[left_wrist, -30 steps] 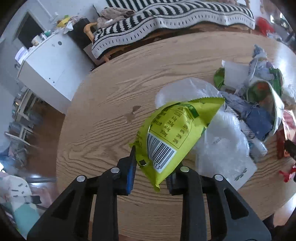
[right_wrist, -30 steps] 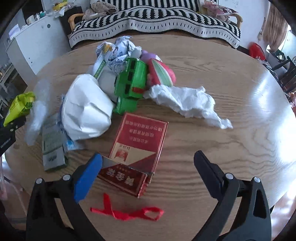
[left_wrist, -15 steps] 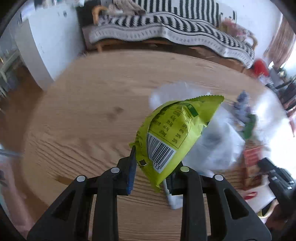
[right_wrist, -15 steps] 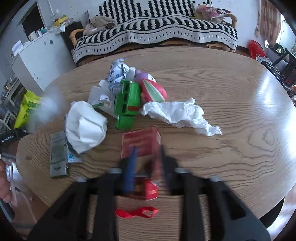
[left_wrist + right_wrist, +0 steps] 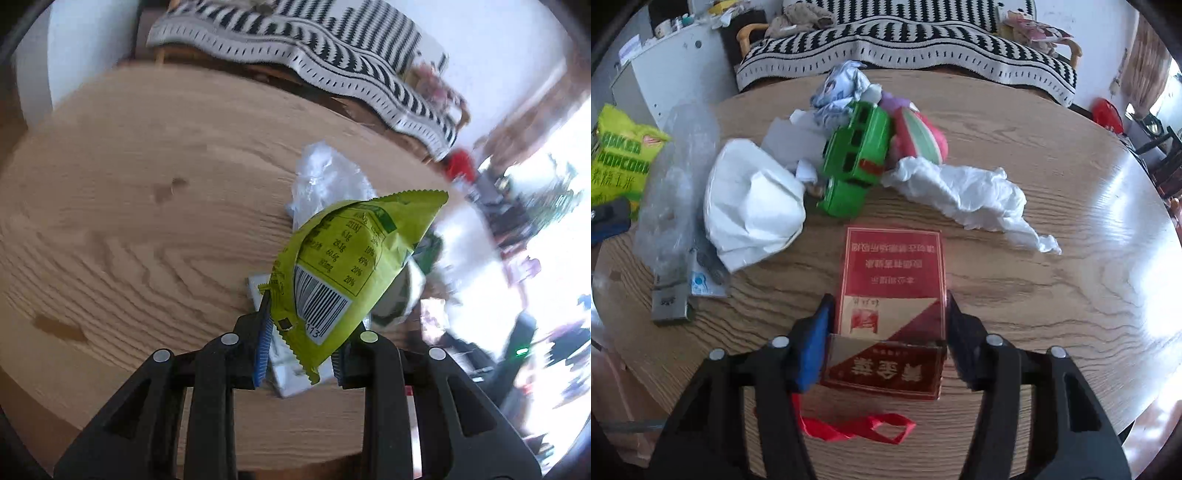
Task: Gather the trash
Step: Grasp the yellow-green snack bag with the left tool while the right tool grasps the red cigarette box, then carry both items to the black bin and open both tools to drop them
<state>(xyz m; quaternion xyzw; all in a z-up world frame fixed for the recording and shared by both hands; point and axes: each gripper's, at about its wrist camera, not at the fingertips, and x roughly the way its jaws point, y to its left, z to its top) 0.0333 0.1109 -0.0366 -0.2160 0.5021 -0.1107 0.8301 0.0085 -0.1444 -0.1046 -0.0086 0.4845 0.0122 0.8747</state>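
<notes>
On the near edge of the round wooden tabletop [image 5: 1052,177], the right tool [image 5: 886,325] has its two fingers set against the long sides of a red cigarette box [image 5: 892,273] whose lid end hangs open toward the camera; the jaws look narrowed onto the box, though whether they grip it firmly I cannot tell for sure. A red ribbon [image 5: 857,430] lies loose just under the tool. Beyond the box sits the rest of the litter: a crumpled white tissue [image 5: 967,192], a green toy bus [image 5: 857,162], a white paper wad [image 5: 750,199] and a clear plastic bag [image 5: 672,177]. At the left edge of this view the yellow-green popcorn bag [image 5: 343,273] shows again, pinched at its lower corner by the left tool [image 5: 301,332] and held up off the wood, hanging clear of the table.

Judging by this, the step in hand is a double pick-up: one wrapper already lifted, the box being taken. No bin is visible in either view. The next move calls for a secure squeeze on the box's sides without crushing the open lid, then a straight lift clear of the ribbon, so it doesn't snag or drag along
</notes>
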